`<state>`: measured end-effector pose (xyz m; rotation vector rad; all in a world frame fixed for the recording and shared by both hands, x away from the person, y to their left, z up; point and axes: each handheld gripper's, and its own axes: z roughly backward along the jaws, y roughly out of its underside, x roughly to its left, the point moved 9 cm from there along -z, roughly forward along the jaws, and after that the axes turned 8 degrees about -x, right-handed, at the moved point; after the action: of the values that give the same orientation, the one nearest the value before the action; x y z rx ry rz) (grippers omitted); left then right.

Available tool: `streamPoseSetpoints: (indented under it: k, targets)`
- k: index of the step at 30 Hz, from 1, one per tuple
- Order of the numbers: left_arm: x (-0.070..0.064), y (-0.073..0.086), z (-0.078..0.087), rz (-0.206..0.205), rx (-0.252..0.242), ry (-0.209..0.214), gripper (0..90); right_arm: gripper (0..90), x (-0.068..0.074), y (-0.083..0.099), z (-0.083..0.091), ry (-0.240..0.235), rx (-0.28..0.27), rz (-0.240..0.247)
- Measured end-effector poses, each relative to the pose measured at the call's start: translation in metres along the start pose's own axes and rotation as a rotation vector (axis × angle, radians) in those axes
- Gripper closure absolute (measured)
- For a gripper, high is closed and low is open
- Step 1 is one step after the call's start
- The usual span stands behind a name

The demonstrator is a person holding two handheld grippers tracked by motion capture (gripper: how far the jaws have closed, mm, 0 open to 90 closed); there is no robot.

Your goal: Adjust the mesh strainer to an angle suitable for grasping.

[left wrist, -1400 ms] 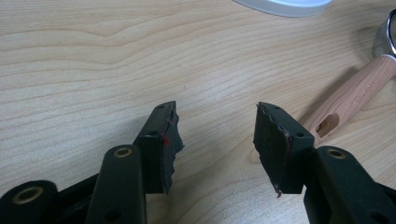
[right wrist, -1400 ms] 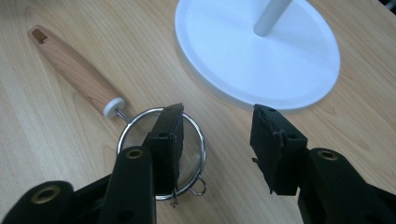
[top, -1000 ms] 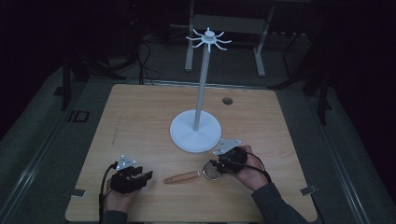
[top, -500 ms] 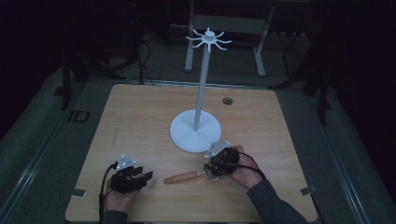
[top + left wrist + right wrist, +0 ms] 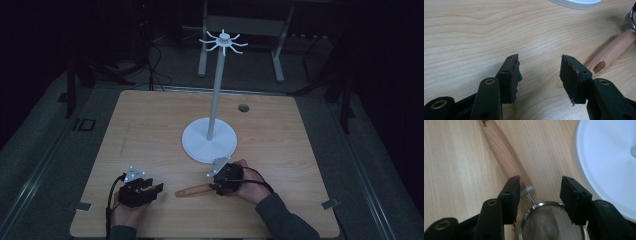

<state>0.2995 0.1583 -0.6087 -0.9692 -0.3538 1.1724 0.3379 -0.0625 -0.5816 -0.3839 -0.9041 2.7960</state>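
Beside stand base [image 5: 209, 145], right gripper [image 5: 539, 192] has shifted left over strainer [image 5: 551, 222], jaws apart; right gripper view reveals mesh. Left gripper [image 5: 539, 72] unmoved, released.

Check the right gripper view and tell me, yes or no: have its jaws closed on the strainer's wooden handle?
No. The right gripper is open, its jaws standing apart above the strainer, with the wooden handle ungripped on the table.

We saw a pale, wood-grained table [image 5: 150, 125] under a white stand [image 5: 210, 142] with a grey pole. A strainer [image 5: 551, 222] had silver mesh and a reddish-brown wooden handle [image 5: 504, 152]. Both grippers [image 5: 537, 72] [image 5: 539, 192] were black.
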Motion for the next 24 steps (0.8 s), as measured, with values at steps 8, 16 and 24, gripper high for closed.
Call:
streamPoseSetpoints:
  k: [8, 16, 24]
  targets:
    - [0.001, 0.0, 0.0, -0.002, 0.001, -0.001, 49.6, 50.2, 0.014, -0.006, -0.015, -0.059, 0.015, 0.023]
    - [0.001, 0.0, 0.0, -0.003, 0.003, -0.001, 49.6, 55.2, 0.021, -0.006, -0.029, -0.1, 0.063, 0.046]
    - [0.002, 0.0, 0.001, -0.004, 0.0, -0.001, 49.7, 67.5, 0.009, -0.002, -0.03, -0.077, 0.089, -0.007]
